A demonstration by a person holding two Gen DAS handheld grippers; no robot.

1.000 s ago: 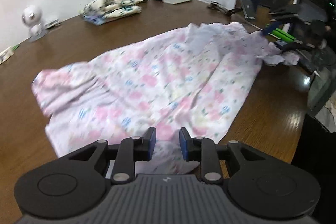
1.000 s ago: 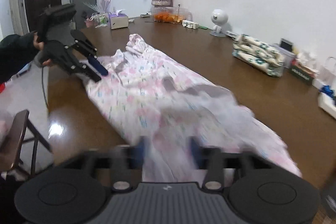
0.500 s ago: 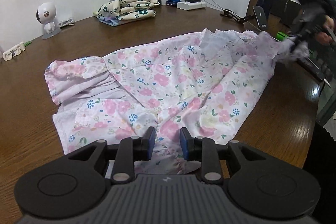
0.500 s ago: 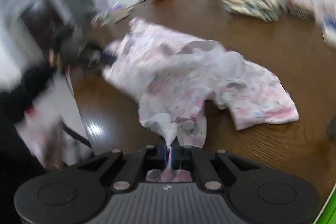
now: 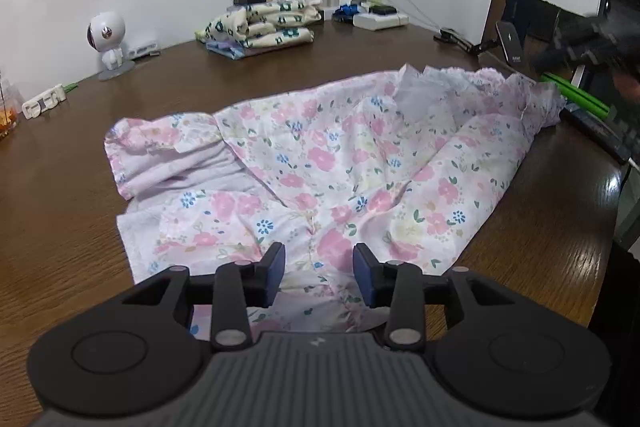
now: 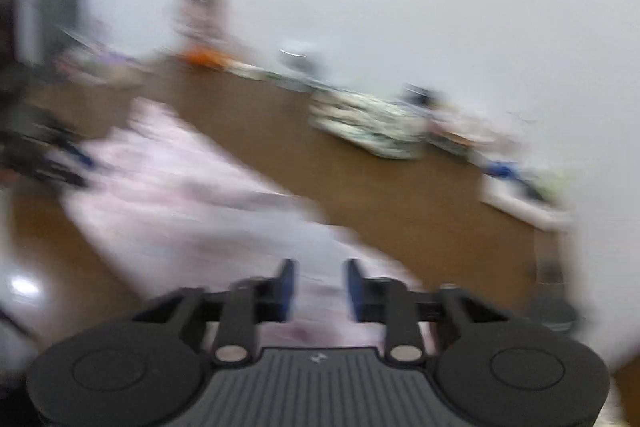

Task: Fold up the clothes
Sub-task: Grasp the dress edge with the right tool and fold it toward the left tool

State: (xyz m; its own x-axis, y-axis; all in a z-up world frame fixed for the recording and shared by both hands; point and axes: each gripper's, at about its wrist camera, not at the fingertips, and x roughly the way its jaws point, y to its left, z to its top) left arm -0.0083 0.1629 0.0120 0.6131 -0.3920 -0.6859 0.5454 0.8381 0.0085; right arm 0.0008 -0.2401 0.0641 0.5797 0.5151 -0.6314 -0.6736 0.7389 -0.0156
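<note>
Right gripper [image 6: 318, 287] let go of pink floral cotton garment [image 5: 320, 167] since earlier, fingers now apart, left gripper [image 5: 319, 273] opening over hem at desk's [image 5: 60, 227] 6 o'clock edge.

Right wrist view is motion-blurred throughout (floral garment [image 6: 208, 203] a pink smear), far clutter unreadable

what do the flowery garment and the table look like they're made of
The garment looks like thin woven cotton, matte: it creases softly and carries a printed flower pattern. The table looks like dark varnished wood or veneer: grain lines show, and its edge reflects light.
</note>
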